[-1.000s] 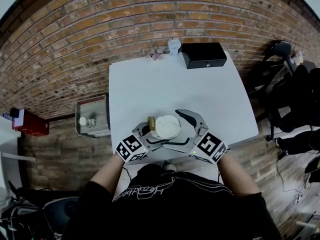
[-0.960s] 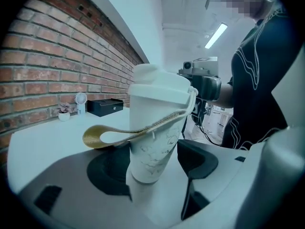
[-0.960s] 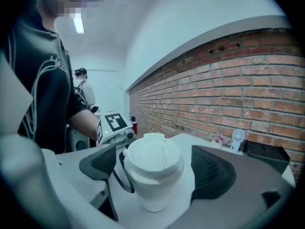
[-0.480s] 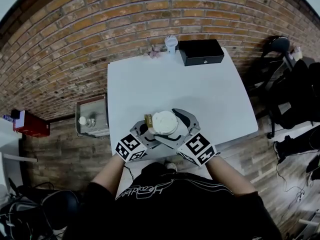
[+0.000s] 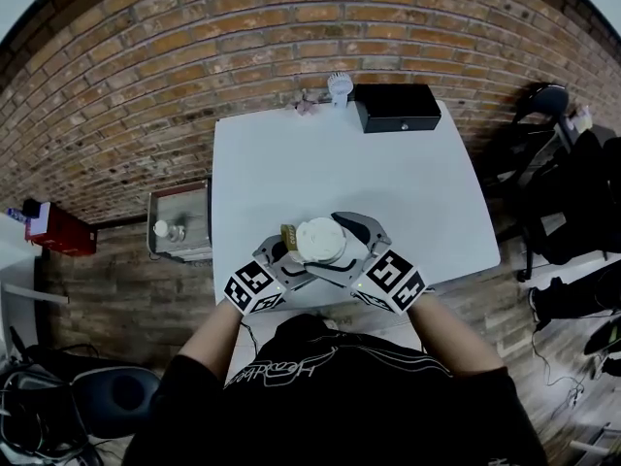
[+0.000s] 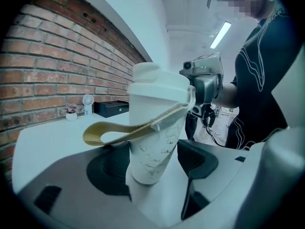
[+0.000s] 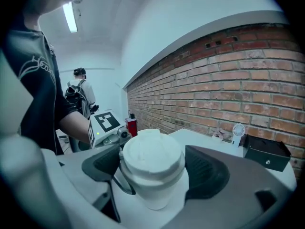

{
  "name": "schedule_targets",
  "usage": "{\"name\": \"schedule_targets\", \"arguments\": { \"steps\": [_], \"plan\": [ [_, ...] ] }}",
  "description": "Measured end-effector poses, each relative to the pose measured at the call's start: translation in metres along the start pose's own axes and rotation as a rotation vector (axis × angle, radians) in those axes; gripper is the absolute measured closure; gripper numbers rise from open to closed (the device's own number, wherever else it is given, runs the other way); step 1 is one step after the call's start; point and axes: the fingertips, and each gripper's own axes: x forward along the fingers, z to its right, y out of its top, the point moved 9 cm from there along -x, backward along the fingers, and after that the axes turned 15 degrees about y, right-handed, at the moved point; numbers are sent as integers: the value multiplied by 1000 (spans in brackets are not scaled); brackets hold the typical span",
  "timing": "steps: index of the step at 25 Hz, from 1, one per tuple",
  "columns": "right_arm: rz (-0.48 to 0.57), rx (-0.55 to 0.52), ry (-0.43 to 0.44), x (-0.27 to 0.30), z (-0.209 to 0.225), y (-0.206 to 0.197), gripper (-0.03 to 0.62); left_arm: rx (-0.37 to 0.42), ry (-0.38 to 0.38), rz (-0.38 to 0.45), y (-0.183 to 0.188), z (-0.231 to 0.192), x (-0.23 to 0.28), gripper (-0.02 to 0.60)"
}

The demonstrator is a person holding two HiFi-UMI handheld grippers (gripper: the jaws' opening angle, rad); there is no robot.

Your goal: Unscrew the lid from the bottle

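Note:
A white marbled bottle (image 5: 320, 241) (image 6: 153, 142) with a white lid (image 7: 151, 159) and a tan carry strap (image 6: 119, 133) stands near the front edge of the white table (image 5: 291, 163). My left gripper (image 5: 296, 258) (image 6: 152, 170) is shut on the bottle's lower body, with a pad against each side. From the right, my right gripper (image 5: 340, 244) (image 7: 152, 170) reaches around the lid. Its jaws are closing with the lid between them, and the pads (image 7: 206, 171) sit very close to the lid's rim.
A black box (image 5: 397, 108), a small white fan (image 5: 340, 85) and a little pink item (image 5: 304, 107) stand at the table's far edge by the brick wall. A grey cart (image 5: 179, 226) sits left of the table, dark chairs (image 5: 543, 100) to the right.
My right gripper has moved left from beside the bottle to around its lid, with its jaws narrowing. The left gripper and the bottle have hardly moved.

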Motion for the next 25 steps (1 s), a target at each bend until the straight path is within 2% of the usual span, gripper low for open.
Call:
{"name": "schedule_targets", "arguments": {
  "steps": [5,9,14,19,25],
  "plan": [
    [-78,-71,203,0,14,1,178,-5,3,-8,-1,0,0,255],
    [-185,-174,384,-1,24,8,189,-13,10,-8,-1,2,-1,255],
    [-248,-271,536,2,33,14,194,-15,9,-19,0,1,-1,255],
    [-240,-285,574,4,35,14,195,-21,8,-24,0,1,-2,255],
    [-173,-223,499,-1,32,14,192,-30,2,-19,1,-1,-2,255]
  ]
}}
